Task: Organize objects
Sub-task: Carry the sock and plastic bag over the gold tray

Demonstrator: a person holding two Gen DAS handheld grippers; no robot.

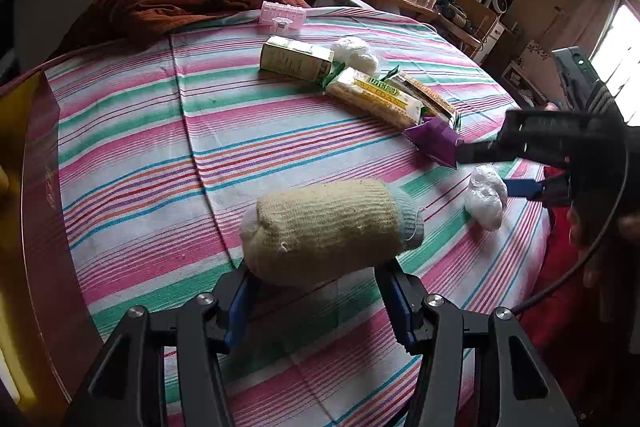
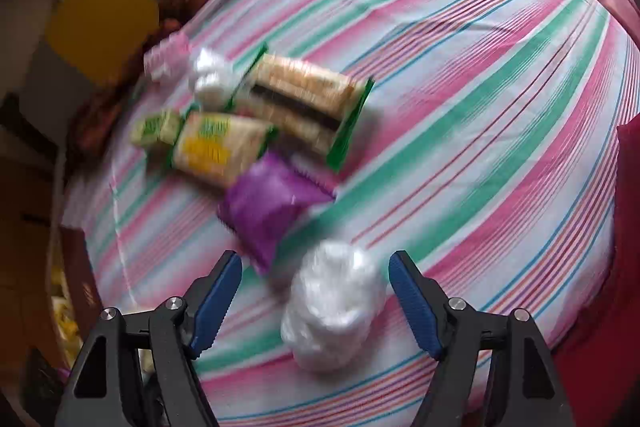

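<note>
The left claw is clenched on a knitted beige roll, soft and ribbed with a grey cuff at one end, held just over the striped cloth of the tabletop. The right claw stands released, its blue pads either side of a crinkled white plastic bundle and clear of it. Beyond lies a gathered group: a glossy purple packet, two flat cracker packs in clear wrap, a small carton and another white bundle. The step in hand seems to be collecting strays into that group; next, the right claw would need to close gently on the squashy bundle.
</note>
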